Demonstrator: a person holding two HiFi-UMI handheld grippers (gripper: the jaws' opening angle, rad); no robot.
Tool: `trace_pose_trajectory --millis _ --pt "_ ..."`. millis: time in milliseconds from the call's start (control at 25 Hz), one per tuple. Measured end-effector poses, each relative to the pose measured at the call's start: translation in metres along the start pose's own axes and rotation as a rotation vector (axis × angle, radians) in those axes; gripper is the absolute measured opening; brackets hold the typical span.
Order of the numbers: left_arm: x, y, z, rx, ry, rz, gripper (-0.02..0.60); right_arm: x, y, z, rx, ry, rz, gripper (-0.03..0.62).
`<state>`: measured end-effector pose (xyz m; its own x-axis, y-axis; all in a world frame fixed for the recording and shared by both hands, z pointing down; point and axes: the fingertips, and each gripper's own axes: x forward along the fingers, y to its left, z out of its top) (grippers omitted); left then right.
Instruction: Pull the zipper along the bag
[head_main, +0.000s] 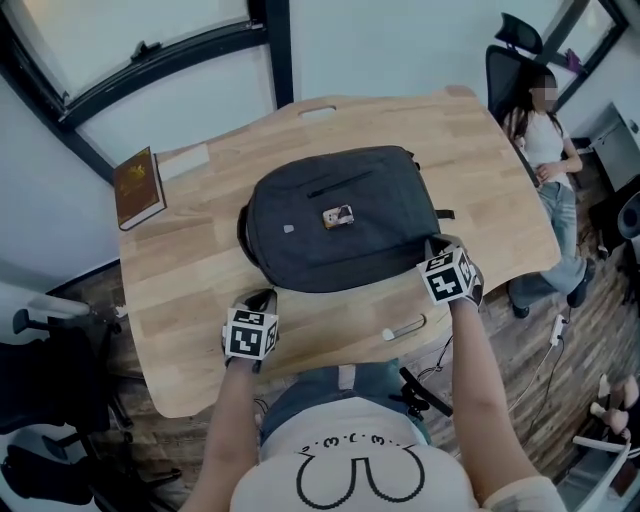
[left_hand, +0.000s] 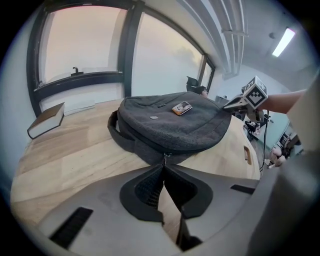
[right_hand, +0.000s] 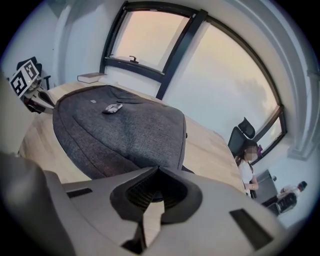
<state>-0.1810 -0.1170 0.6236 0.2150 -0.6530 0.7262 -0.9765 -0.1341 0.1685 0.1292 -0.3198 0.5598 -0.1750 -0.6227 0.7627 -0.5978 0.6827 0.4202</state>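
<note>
While I lean over the table (head_main: 200, 265), the backpack (head_main: 340, 225) lies flat just ahead of both tongs, and no view shows its inside. Left tongs (left_hand: 164, 164): jaws pinched together on the zipper pull (left_hand: 165, 157), right at the bag's near edge. Right tongs (right_hand: 159, 169): jaws pressed together too, nipping the backpack's rim at its other end, well apart from the left pair. Both my forearms reach forward from my body, both tongs slanting down toward the bag, marker cubes facing up at me. A small card (head_main: 338, 216) sits on top of the backpack, beyond the tips of both tongs. From the head view I get the whole layout but not the jaw tips. The left gripper view gives me the pull itself, a little metal tab running into the tips. A book (head_main: 137, 187) lies beyond the left tongs, off to their left, near the table's far edge. The right gripper view and the head view catch a person (head_main: 550, 150) seated past the right tongs, beside the table.
</note>
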Motion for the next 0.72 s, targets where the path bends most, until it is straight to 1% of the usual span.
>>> trace_pose_trajectory --millis 40,120,200,240,320,400,480,560,640,720 --pt "-0.001 -0.004 0.0 -0.005 0.0 -0.019 0.018 0.001 -0.002 0.0 0.012 0.004 -0.001 0.051" --pt "-0.002 -0.015 -0.001 -0.002 0.002 -0.084 0.017 0.005 -0.01 0.002 0.016 0.009 -0.023 0.051" --pt "-0.003 -0.031 -0.001 0.03 0.015 -0.15 0.017 0.012 -0.022 0.007 -0.017 0.0 -0.073 0.051" --pt "-0.002 -0.04 -0.002 0.049 0.024 -0.17 0.017 0.016 -0.028 0.01 -0.041 -0.009 -0.101 0.048" --pt "0.0 -0.058 -0.001 0.073 0.038 -0.187 0.017 0.023 -0.04 0.014 -0.061 -0.023 -0.142 0.043" --pt "0.003 -0.075 0.003 0.074 0.042 -0.19 0.017 0.025 -0.053 0.017 -0.025 -0.033 -0.156 0.044" --pt "0.008 -0.089 0.007 0.069 0.045 -0.19 0.017 0.023 -0.061 0.021 0.044 -0.06 -0.14 0.049" --pt "0.013 -0.102 0.008 0.079 0.053 -0.19 0.017 0.018 -0.06 0.028 0.086 -0.112 -0.106 0.052" --pt "0.019 -0.117 0.01 0.09 0.063 -0.196 0.017 0.011 -0.051 0.034 0.09 -0.162 -0.051 0.052" --pt "0.027 -0.132 0.012 0.091 0.069 -0.2 0.017 0.001 -0.035 0.039 0.086 -0.204 0.036 0.052"
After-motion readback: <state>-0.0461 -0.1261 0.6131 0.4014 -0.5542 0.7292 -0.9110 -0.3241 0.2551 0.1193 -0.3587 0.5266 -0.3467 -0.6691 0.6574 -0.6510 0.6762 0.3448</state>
